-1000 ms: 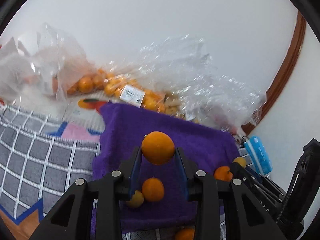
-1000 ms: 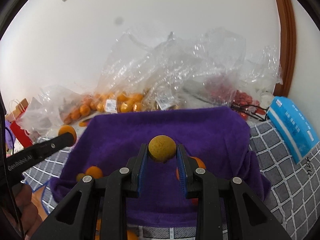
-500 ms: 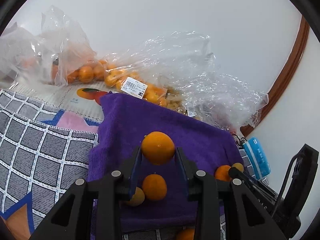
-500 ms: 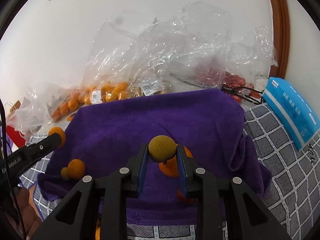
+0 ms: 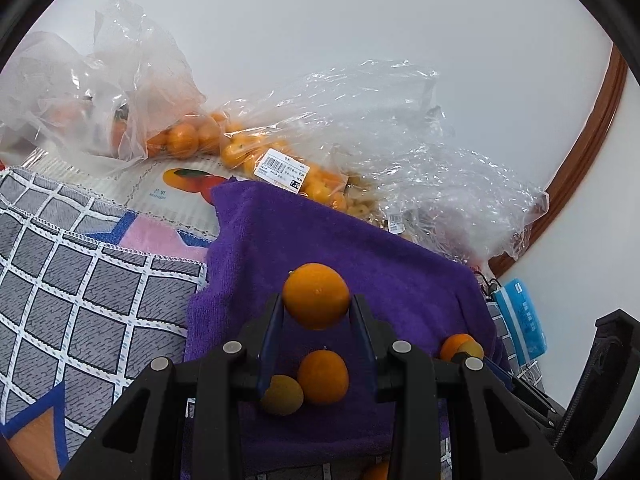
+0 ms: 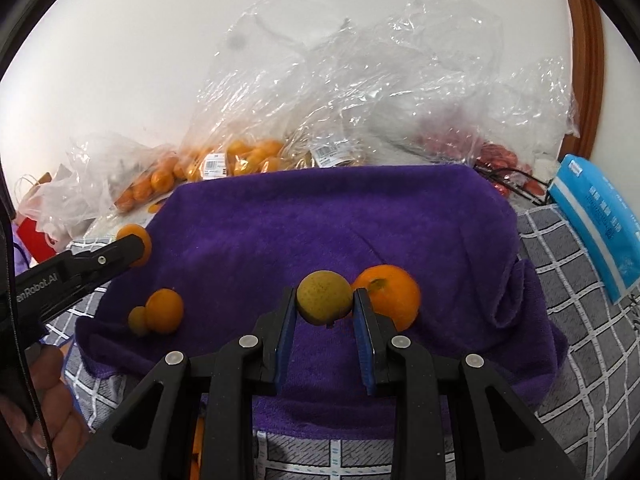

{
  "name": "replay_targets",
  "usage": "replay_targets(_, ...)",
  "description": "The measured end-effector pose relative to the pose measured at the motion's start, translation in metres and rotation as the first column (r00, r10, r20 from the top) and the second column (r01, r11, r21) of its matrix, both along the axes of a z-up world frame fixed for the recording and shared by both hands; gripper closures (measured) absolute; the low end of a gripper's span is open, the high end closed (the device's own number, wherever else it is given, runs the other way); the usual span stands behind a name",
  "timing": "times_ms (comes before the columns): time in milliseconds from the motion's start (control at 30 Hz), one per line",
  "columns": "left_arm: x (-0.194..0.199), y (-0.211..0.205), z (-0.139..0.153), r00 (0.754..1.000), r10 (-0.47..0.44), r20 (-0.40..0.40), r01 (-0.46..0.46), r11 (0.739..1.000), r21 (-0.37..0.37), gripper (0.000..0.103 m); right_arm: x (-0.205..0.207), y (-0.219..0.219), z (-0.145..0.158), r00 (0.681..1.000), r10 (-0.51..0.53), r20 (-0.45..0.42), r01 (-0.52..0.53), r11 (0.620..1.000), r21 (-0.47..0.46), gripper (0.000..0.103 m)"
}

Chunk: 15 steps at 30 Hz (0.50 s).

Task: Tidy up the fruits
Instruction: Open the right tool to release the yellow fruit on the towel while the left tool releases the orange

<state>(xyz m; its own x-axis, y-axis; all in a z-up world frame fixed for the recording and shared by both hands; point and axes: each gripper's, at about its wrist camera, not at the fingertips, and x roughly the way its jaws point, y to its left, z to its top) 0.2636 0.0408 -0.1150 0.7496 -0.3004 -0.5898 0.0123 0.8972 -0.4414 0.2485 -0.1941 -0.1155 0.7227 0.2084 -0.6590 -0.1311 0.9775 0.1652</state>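
My left gripper (image 5: 317,312) is shut on an orange (image 5: 316,295) and holds it above the purple towel (image 5: 360,248). Below it on the towel lie an orange (image 5: 322,377) and a yellowish fruit (image 5: 281,395). My right gripper (image 6: 324,306) is shut on a yellowish fruit (image 6: 324,298) low over the towel (image 6: 320,220), just left of a large orange (image 6: 390,300). The left gripper (image 6: 132,246) with its orange shows at the left of the right wrist view, above an orange (image 6: 165,311) and a small yellowish fruit (image 6: 137,320).
Clear plastic bags of small oranges (image 5: 280,168) and other fruit (image 6: 460,140) lie against the white wall behind the towel. A blue pack (image 6: 596,216) lies at the right. A grey checked cloth (image 5: 80,280) covers the surface. More fruit (image 5: 378,472) lies at the near edge.
Both grippers have moved forward and lower over the towel, each still holding its fruit. The right gripper has come down beside the large orange.
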Motion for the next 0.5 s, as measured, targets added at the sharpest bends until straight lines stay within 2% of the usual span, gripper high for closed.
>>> replay_targets(500, 0.002, 0.002, -0.003, 1.000, 0.020, -0.010, -0.020, 1.000, -0.007, 0.071, 0.002, 0.015, -0.009, 0.998, 0.041, -0.053, -0.043, 0.999, -0.033, 0.075)
